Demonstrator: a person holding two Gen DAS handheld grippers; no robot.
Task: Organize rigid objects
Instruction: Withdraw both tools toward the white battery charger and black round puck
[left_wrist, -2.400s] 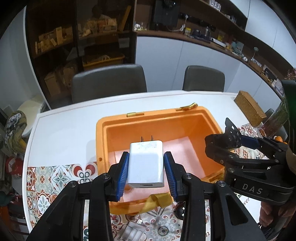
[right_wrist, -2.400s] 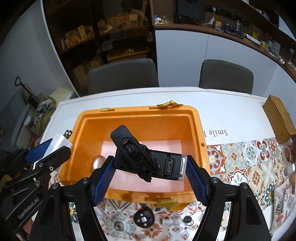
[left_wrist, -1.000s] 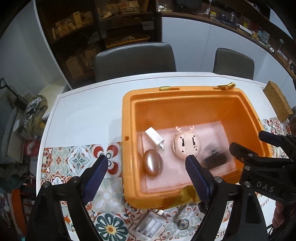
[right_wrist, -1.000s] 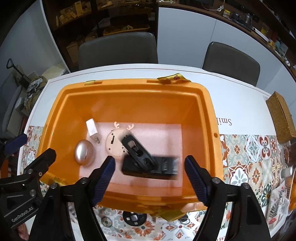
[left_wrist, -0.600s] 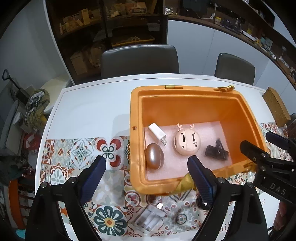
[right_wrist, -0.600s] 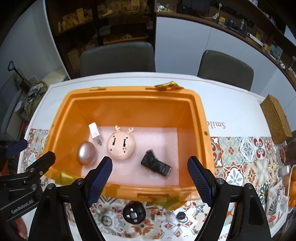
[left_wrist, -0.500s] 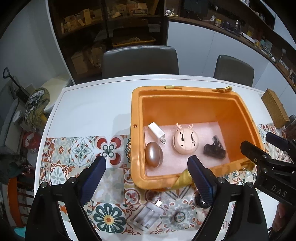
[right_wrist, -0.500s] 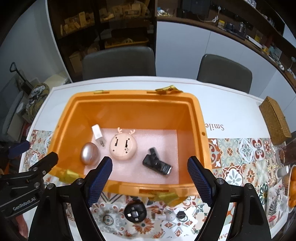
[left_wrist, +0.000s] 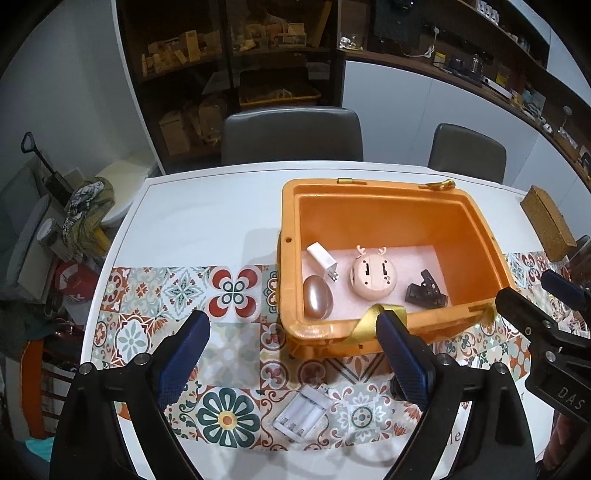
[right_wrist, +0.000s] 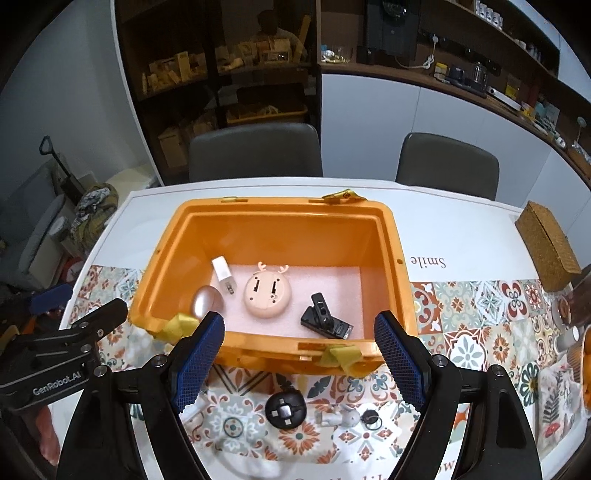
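Observation:
An orange bin (left_wrist: 476, 221) (right_wrist: 391, 236) stands on the table. On its pink foam floor lie a white charger (left_wrist: 322, 255) (right_wrist: 222, 274), a rose-gold egg-shaped thing (left_wrist: 317, 302) (right_wrist: 207, 302), a round pink deer-eared device (left_wrist: 373, 277) (right_wrist: 268, 294) and a black clip-like gadget (left_wrist: 425, 293) (right_wrist: 324, 321). My left gripper (left_wrist: 291, 360) is open and empty, above the table in front of the bin. My right gripper (right_wrist: 299, 360) is open and empty at the bin's front rim.
On the patterned mat in front of the bin lie a clear battery case (left_wrist: 302, 411), a black round knob (right_wrist: 285, 405), a small white part (right_wrist: 338, 408) and a black ring (right_wrist: 370, 409). A woven box (right_wrist: 546, 245) sits at the right. Two chairs stand behind the table.
Both grippers let go of the charger and the black gadget, which now lie in the bin. Both grippers have since pulled up and back from the bin, open.

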